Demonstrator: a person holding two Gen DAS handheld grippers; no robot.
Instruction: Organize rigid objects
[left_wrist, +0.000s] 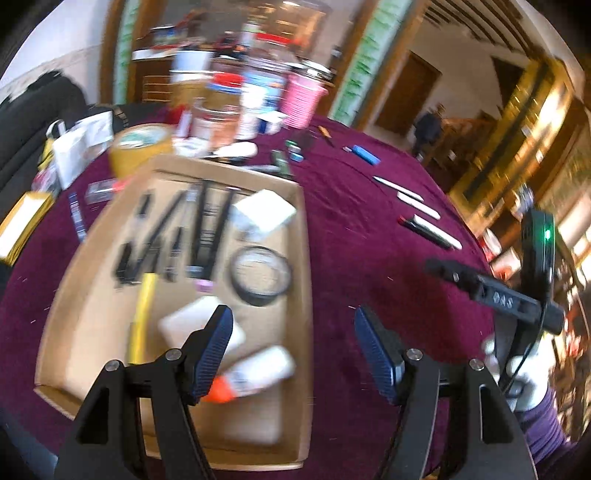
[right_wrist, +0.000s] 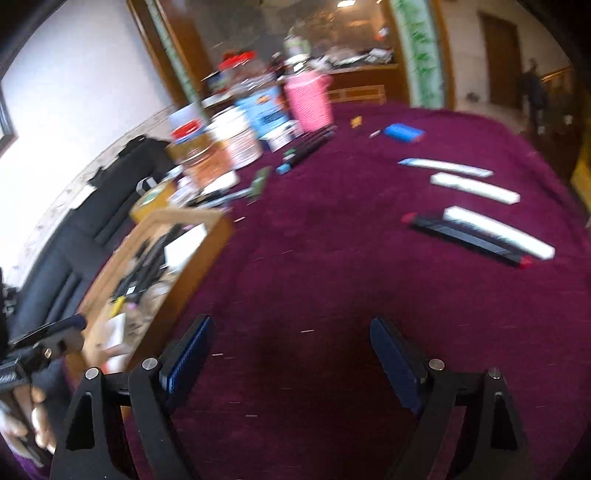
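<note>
Basically, the right gripper (right_wrist: 291, 354), jaws spread and empty, is nearer the black-and-white bars (right_wrist: 480, 236), which lie ahead to its right, long axes running crosswise. The left gripper (left_wrist: 295, 347), also spread and empty, hangs over the cardboard tray (left_wrist: 304, 258).

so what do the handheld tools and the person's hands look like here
Both tools are matte black frames with silver pivot bolts and ribbed dark blue pads: the left tool and the right tool. From the left wrist view, the right tool's body carries a green light, a black cable and white lettering. A white glove and purple sleeve show.
</note>
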